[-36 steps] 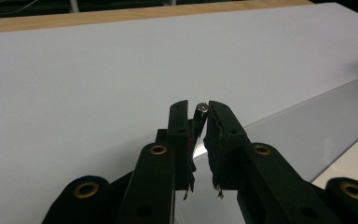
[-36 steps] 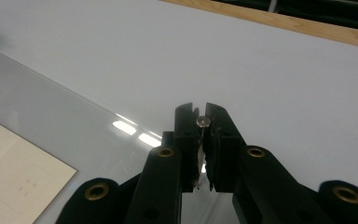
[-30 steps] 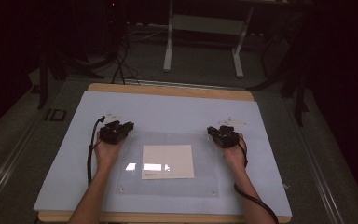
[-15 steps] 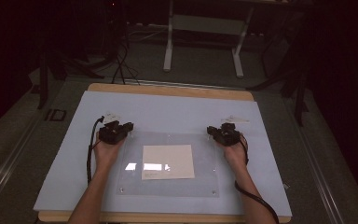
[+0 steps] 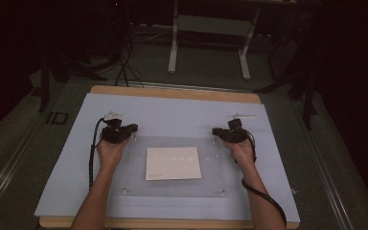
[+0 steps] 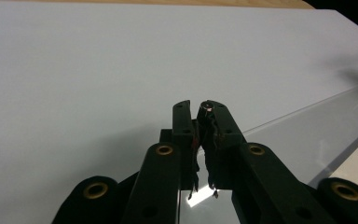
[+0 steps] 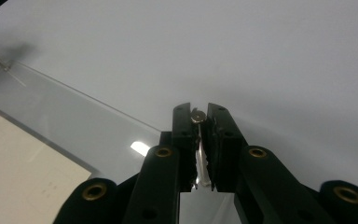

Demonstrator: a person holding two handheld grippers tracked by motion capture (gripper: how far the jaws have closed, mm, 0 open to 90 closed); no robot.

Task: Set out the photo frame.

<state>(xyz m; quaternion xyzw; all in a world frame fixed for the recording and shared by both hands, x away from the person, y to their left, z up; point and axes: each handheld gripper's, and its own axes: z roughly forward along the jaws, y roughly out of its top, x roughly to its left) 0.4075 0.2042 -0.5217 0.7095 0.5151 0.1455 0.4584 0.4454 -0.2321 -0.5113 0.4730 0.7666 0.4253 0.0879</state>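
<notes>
Dim workshop, one lit table (image 5: 172,92): I am running both hand-held grippers from afar over a pale blue mat (image 5: 182,112). A clear plate (image 5: 134,177) lies flat on the mat with a white paper (image 5: 173,163) at its middle. Two small posts (image 5: 123,190) stand at the plate's near corners.

The left gripper (image 6: 196,108) sits at the plate's far left corner. Its jaws are all but closed on a small dark piece (image 6: 208,108); I cannot tell what that piece is. The right gripper (image 7: 199,112) sits at the far right corner, jaws pinched on a silver screw (image 7: 198,116) that stands between the pads with its head up at the tips.

The risks from here, as I judge them:
- The screw is held by a narrow strip of pad. A slight roll of my wrist could tip it, so that it jams or skips off the corner.
- Easing the pinch too early would drop it onto the mat, where it could roll away.
- Pressing sideways rather than straight down could slide the loose plate across the mat and carry the paper with it, leaving the corners misaligned.
- Uneven work by the two hands could skew the plate.
- The cable (image 5: 92,158) trailing from the left gripper runs beside the plate's edge and could drag across it.
</notes>
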